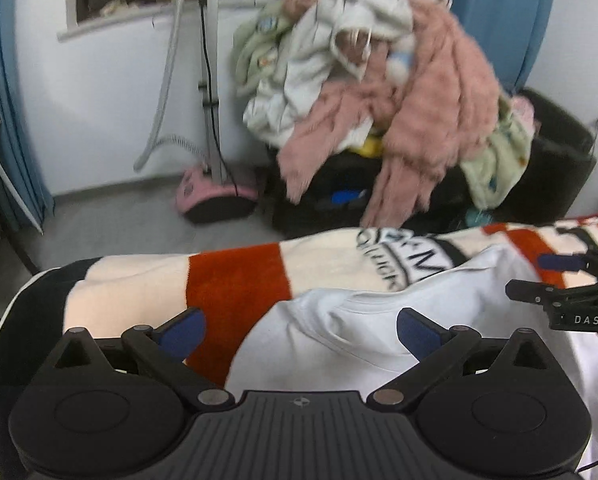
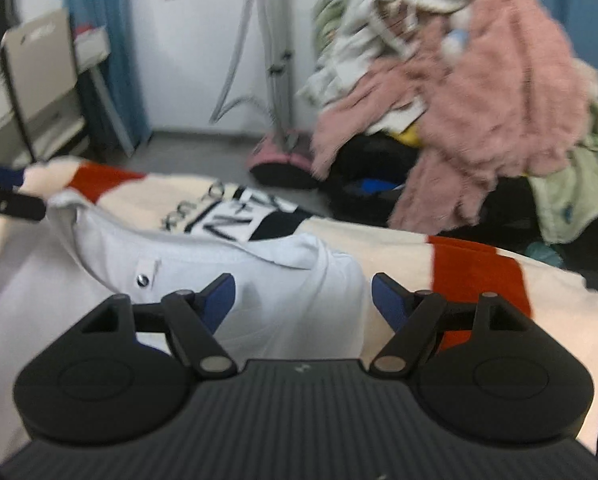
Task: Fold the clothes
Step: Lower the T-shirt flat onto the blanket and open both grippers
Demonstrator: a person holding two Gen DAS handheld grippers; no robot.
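white shirt (image 1: pixel 339 344) lies spread on striped blanket (image 1: pixel 235 280), directly ahead of both tongs, flat for folding. left tongs (image 1: pixel 299 334) gape, empty, above shirt edge. right tongs (image 2: pixel 303 300) likewise spread, empty. laundry heap (image 1: pixel 379 92) waits beyond.

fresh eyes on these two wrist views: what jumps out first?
The big heap of clothes, mostly fluffy pink and white, spilling off a dark chair at the back. Nearer, a white shirt lies on a cream blanket with red stripes. Both grippers are open above the shirt, the left gripper and the right gripper, neither holding cloth.
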